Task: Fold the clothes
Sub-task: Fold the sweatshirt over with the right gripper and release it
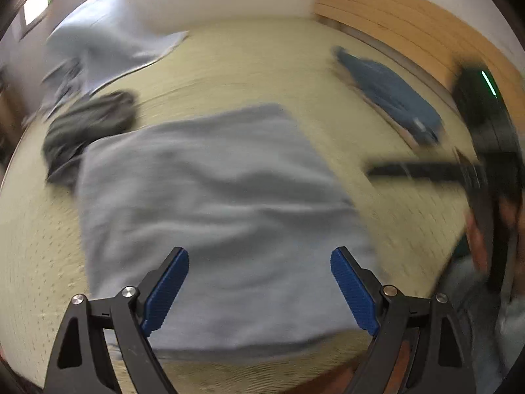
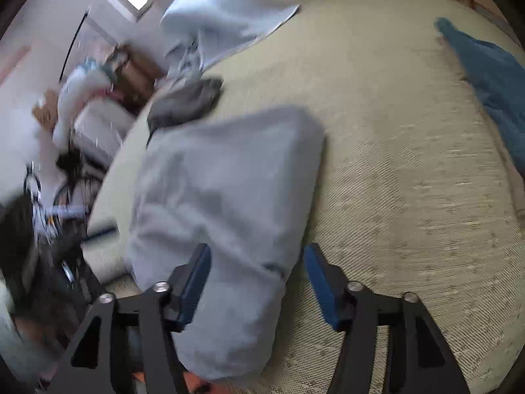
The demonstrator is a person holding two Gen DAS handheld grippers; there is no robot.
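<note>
grey folded garment (image 1: 210, 216) lies rumpled on the bedspread (image 1: 249, 65).

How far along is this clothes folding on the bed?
Done: the light grey garment lies folded in a neat rectangle. In hand: nothing; the left gripper and right gripper are both open above it. Left: the dark grey garment looks crumpled; the blue garment is too blurred to judge.

Grey garment (image 1: 216, 216) is lying folded into a rough rectangle, softly creased, mid-bed; a dark grey garment (image 1: 88, 124) is sitting crumpled at its ten o'clock, a blue garment (image 1: 390, 95) stretching out at two o'clock.
</note>
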